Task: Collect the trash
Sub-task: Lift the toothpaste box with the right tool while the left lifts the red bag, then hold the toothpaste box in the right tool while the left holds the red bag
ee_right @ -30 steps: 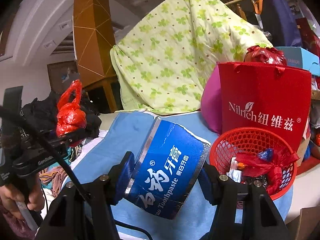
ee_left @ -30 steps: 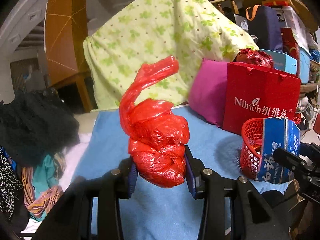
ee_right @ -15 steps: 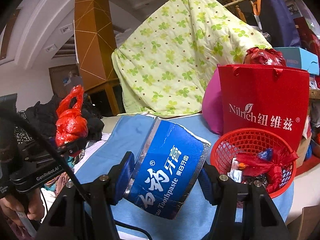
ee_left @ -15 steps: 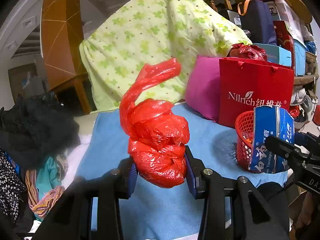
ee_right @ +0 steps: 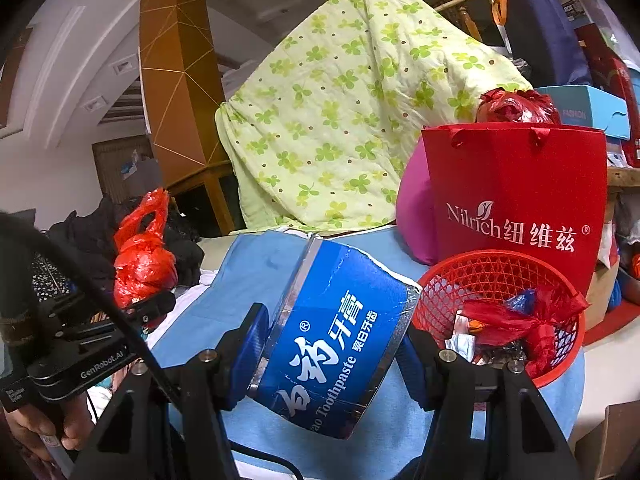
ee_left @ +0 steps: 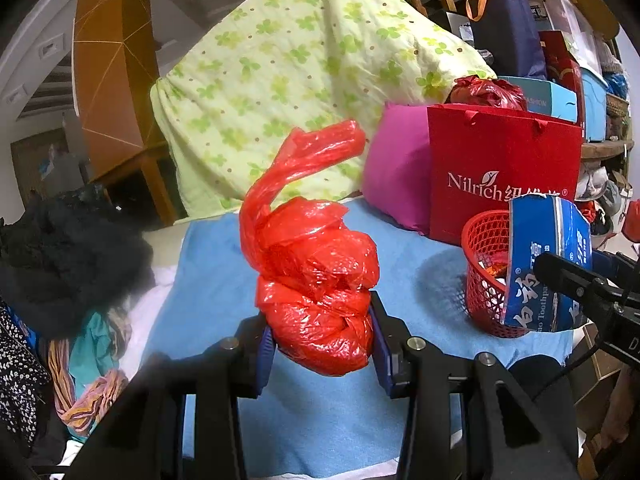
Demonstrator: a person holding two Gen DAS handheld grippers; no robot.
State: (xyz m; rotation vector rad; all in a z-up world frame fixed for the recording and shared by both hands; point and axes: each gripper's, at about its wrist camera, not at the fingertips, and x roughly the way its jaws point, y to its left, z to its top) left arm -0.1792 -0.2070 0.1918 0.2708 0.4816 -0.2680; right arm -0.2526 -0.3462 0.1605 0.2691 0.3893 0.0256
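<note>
My left gripper point(ee_left: 322, 344) is shut on a knotted red plastic bag point(ee_left: 316, 280), held above the blue cloth point(ee_left: 224, 280); the bag also shows at the left of the right wrist view point(ee_right: 144, 264). My right gripper point(ee_right: 332, 348) is shut on a torn blue toothpaste box point(ee_right: 336, 336), held just left of the red mesh basket point(ee_right: 496, 272). The basket holds red plastic and wrappers. In the left wrist view the box point(ee_left: 544, 264) hangs at the basket's point(ee_left: 484, 248) right side.
A red Nilrich paper bag point(ee_right: 516, 192), a magenta cushion point(ee_left: 396, 168) and a green clover quilt point(ee_left: 304, 76) stand behind the basket. Dark clothes point(ee_left: 60, 256) pile up at the left. Boxes and bags are stacked at the far right.
Both grippers have shifted a little with their loads still held. In the left wrist view the toothpaste box has drifted left and up across the basket.
</note>
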